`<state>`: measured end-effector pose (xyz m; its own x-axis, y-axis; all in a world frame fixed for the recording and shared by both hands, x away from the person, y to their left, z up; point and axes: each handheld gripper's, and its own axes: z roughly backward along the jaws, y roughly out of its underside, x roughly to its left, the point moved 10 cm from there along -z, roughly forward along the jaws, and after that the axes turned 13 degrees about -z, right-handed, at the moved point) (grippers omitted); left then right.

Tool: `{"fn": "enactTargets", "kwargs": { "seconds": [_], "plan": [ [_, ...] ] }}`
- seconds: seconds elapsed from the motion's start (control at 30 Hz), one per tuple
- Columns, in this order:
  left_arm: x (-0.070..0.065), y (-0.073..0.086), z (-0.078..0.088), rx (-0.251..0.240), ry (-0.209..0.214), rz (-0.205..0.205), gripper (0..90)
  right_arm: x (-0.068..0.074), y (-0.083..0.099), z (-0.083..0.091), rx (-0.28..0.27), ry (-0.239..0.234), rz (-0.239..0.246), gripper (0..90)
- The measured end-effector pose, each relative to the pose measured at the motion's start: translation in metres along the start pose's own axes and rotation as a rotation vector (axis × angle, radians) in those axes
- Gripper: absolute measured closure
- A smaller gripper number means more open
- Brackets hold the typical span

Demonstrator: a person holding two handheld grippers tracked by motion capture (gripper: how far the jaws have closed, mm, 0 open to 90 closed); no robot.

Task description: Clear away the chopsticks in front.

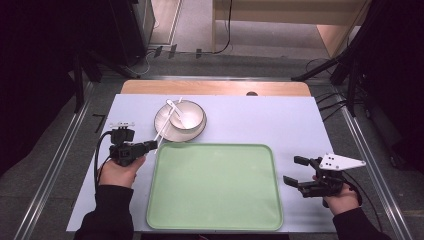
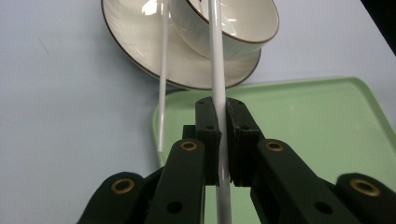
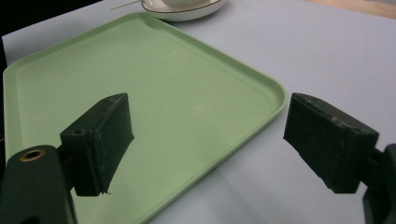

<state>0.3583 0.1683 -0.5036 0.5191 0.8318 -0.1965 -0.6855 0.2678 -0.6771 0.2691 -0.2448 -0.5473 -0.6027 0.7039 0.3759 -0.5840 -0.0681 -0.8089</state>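
My left hand-held gripper clamps a white chopstick just left of green tray; right hand-held gripper wide apart at tray's right edge.

Bowl and plate: glossy glazed ceramic, cream with a thin dark rim; chopsticks: smooth white plastic. Tray: pale green plastic, smooth, satin sheen. Bench: matt pale-blue covering over a wood edge; left gripper: matt black plastic with brass-coloured pins.
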Motion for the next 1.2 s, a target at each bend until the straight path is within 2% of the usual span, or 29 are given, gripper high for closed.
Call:
{"fn": "enactTargets", "kwargs": {
  "seconds": [0.17,0.2,0.3,0.6,0.67,0.7,0.73,0.8,0.97,1.2],
  "plan": [
    [-0.010,0.015,0.004,0.019,0.007,-0.009,86.0,0.000,0.000,-0.001,0.004,-0.001,0.002,16.2],
    [-0.013,0.024,0.004,0.041,0.012,-0.010,86.0,-0.001,-0.001,-0.001,0.004,-0.004,0.003,16.2],
    [-0.017,0.030,0.005,0.055,0.018,-0.015,85.9,-0.001,-0.001,-0.002,0.003,-0.006,0.003,16.1],
    [-0.030,0.054,0.018,0.059,0.032,-0.007,85.8,0.000,-0.004,-0.005,0.004,-0.018,0.010,16.2],
    [-0.032,0.060,0.020,0.064,0.034,-0.004,85.8,0.001,-0.005,-0.006,0.006,-0.021,0.011,16.2],
    [-0.033,0.068,0.020,0.084,0.038,0.004,85.8,0.001,-0.005,-0.008,0.008,-0.024,0.014,16.1],
    [-0.033,0.068,0.020,0.084,0.038,0.004,85.8,0.001,-0.006,-0.009,0.007,-0.027,0.018,16.2],
    [-0.032,0.078,0.019,0.119,0.042,0.013,85.7,0.002,-0.007,-0.010,0.008,-0.030,0.021,16.1],
    [-0.029,0.091,0.010,0.165,0.039,0.032,85.7,0.003,-0.008,-0.014,0.015,-0.040,0.025,16.2],
    [-0.026,0.095,-0.007,0.201,0.023,0.033,85.5,0.004,-0.009,-0.016,0.019,-0.043,0.031,16.2]
  ]
}}
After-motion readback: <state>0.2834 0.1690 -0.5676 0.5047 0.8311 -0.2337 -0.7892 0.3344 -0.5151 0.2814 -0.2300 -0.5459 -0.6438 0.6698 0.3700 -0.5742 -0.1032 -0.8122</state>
